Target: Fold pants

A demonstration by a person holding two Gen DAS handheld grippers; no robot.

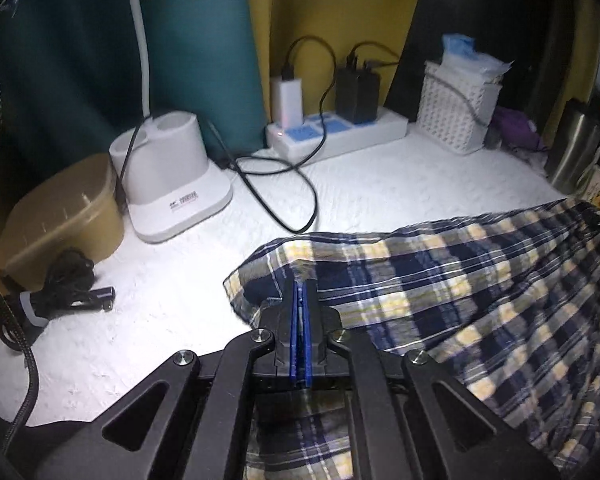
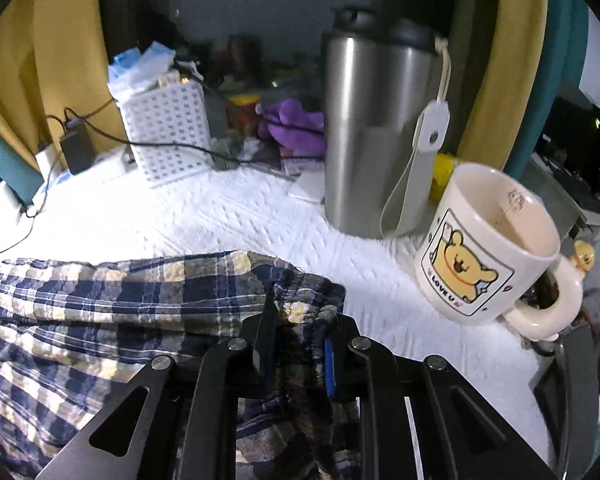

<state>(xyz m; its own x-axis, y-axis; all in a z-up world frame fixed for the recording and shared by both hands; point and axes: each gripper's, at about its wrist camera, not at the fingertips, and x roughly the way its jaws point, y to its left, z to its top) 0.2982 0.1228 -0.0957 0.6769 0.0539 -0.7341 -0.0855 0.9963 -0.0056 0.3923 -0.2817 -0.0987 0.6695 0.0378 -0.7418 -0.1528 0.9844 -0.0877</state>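
Clearly the plaid pants (image 1: 440, 280) lie on the white quilted cover (image 1: 380, 184), stretched as a band between the two grippers, so their long axis runs from the left gripper toward three o'clock in the left wrist view and from the right gripper toward nine o'clock in the right wrist view. The left gripper (image 1: 301, 280) has its blue pads pressed together on a thin corner of cloth at the band's left end. The right gripper (image 2: 296, 320) pinches a thicker bunch at the other end, which looks like gathered waistband, its jaws a little apart around the wad. Each hand thus holds its own end, neither nearer the middle; the fabric sags between them and trails back under both tools toward six o'clock. A coming fold probably turns on carrying both held ends the same way across that axis. Outward, a black cable (image 1: 284, 188) loops at eleven o'clock of the left gripper, while a bear mug (image 2: 488, 244) and a steel flask (image 2: 372, 136) stand near the right gripper at one and twelve o'clock.
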